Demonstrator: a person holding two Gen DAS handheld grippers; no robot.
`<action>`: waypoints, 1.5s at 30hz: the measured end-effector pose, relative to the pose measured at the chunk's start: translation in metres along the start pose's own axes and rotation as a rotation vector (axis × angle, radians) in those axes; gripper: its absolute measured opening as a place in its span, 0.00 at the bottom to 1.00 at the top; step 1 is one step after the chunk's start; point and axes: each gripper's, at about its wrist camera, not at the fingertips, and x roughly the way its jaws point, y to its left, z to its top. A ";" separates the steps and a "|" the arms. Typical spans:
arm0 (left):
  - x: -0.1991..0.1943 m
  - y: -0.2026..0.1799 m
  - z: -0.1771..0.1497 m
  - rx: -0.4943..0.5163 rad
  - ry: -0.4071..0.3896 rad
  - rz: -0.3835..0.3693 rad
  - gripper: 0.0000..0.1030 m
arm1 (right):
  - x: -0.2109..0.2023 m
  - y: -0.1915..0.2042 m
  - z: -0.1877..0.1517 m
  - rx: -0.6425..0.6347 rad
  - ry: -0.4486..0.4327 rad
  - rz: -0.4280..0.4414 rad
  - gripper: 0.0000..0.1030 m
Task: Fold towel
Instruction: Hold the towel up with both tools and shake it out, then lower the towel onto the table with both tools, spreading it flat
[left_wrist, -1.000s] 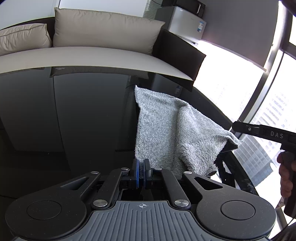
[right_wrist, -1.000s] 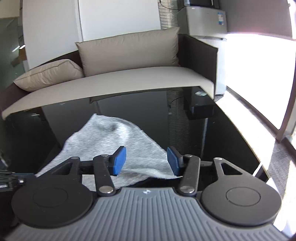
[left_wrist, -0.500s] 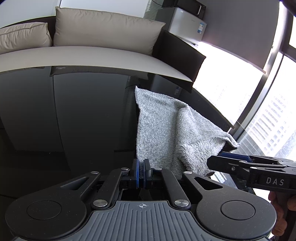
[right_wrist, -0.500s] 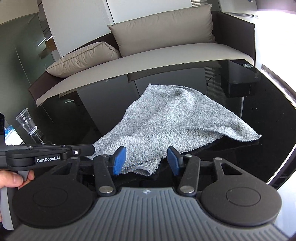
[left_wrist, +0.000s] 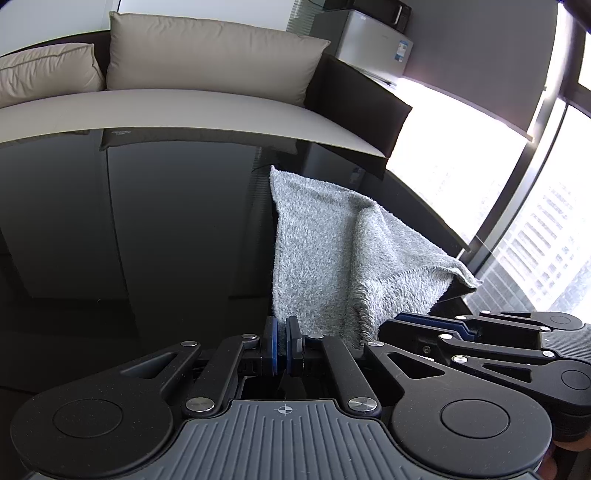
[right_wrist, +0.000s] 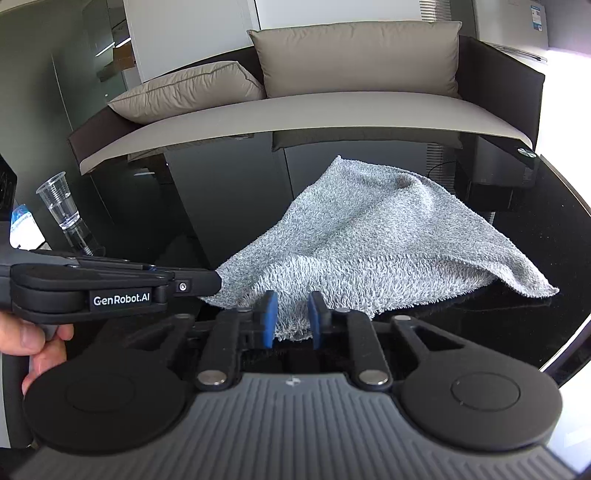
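Observation:
A grey terry towel (left_wrist: 332, 254) lies rumpled on the glossy black table (left_wrist: 147, 240), partly lifted into a ridge. My left gripper (left_wrist: 281, 345) is shut on the towel's near corner. It shows from the side in the right wrist view (right_wrist: 218, 284), pinching that corner. The towel (right_wrist: 369, 243) spreads ahead of my right gripper (right_wrist: 291, 319), whose blue pads are partly closed with the towel's near edge between them, a gap still showing. The right gripper also shows in the left wrist view (left_wrist: 399, 325), low at the towel's right side.
A beige sofa with cushions (right_wrist: 354, 62) runs behind the table. A clear plastic cup (right_wrist: 59, 203) stands at the left. A black box (right_wrist: 495, 181) sits at the table's far right. The table's curved right edge (right_wrist: 561, 350) is close.
My right gripper has swung in toward the towel's near edge and narrowed its jaws around it. My left gripper has stayed shut on its corner.

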 end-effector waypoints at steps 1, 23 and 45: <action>0.000 0.001 0.000 -0.002 0.000 0.002 0.04 | -0.001 -0.002 -0.001 -0.002 -0.002 -0.010 0.05; -0.002 0.002 0.002 -0.014 -0.001 -0.012 0.04 | 0.002 0.015 0.008 0.022 -0.014 -0.001 0.37; -0.008 0.008 -0.003 -0.026 -0.005 0.057 0.04 | -0.033 -0.026 -0.007 0.043 -0.048 -0.134 0.04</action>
